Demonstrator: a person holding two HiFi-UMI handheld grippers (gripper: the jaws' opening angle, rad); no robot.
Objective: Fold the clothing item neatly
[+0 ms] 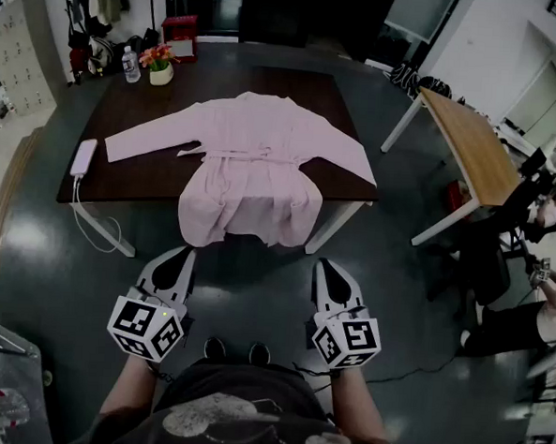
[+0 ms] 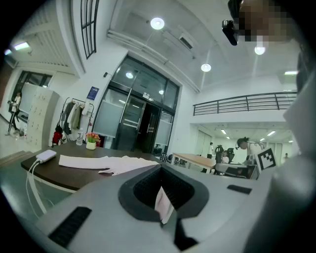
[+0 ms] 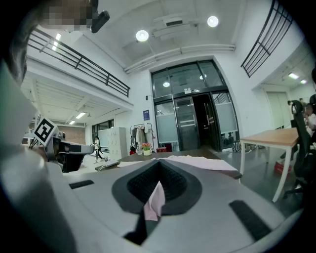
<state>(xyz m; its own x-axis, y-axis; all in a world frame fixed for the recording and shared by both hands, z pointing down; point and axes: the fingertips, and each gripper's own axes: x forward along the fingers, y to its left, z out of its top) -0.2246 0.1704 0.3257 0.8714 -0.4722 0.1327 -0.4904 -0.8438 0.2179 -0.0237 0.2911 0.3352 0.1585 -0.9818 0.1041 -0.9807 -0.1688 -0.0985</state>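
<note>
- Pink garment (image 1: 254,159) lies spread flat on the dark table (image 1: 305,87), collar at the far side and both sleeves stretched out to left and right.
- We note a belt of the same cloth across its waist. Its lower part hangs over the table's near edge.
- We find no fold made in it as it lies.
- Left gripper (image 1: 184,255) is held low in front of the person's body, pointing toward the hanging hem. Its own view shows the jaws closed together.
- Right gripper (image 1: 325,263) is held likewise on the other side, level with the left one, and its jaws are also closed together.
- In each gripper view we see a narrow pink sliver in the slit between the closed jaws. We cannot tell whether it is cloth nipped there or the hem seen beyond.
- From above, both sets of jaw tips sit just short of the hem, one near each lower corner.
- White flat device (image 1: 83,156) lies at the table's left end, beside the left sleeve's cuff, and its cable (image 1: 90,224) trails down toward the floor.
- Flower pot (image 1: 160,66) and bottle (image 1: 131,65) stand together at the far left corner, well apart from the garment, with a red box (image 1: 180,37) behind them.
- Second table (image 1: 471,144), light wood, stands to the right, apart from the dark one.
</note>
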